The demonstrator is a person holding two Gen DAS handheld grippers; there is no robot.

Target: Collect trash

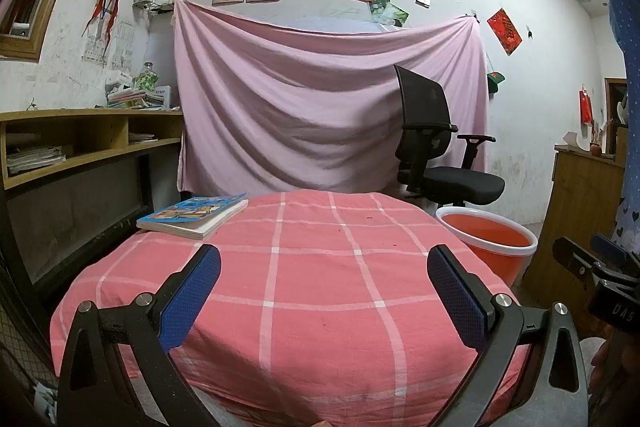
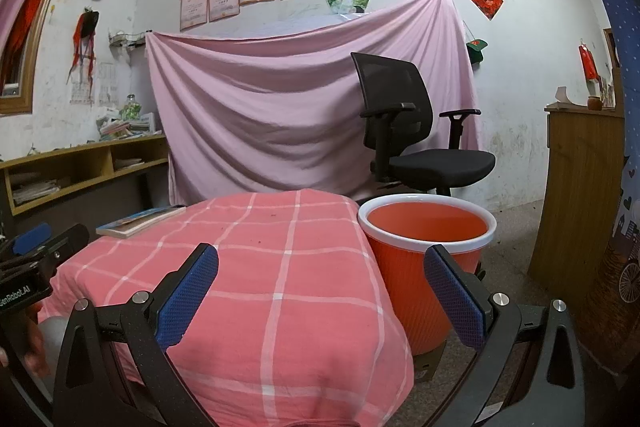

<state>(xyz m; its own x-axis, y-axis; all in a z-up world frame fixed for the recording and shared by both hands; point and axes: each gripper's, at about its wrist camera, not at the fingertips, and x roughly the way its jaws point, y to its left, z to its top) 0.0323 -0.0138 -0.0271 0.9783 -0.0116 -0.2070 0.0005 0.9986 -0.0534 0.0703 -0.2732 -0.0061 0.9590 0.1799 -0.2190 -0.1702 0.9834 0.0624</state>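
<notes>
Claws: two, left claw (image 1: 324, 277) and right claw (image 2: 322, 273) both spread wide, gripping nothing | one book (image 1: 194, 215) at desk's (image 1: 320, 307) far-left corner | one orange bin (image 2: 426, 251) on floor, touching desk's right side | one black chair (image 2: 412, 131) behind bin

"cenRobot.AI" on left hand-held gripper (image 2: 32, 247)

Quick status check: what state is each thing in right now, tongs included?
Left tongs: open, holding nothing.
Right tongs: open, holding nothing.
Orange bin: upright on the floor beside the table, no lid.
Book: closed, flat on the checked cloth.
</notes>
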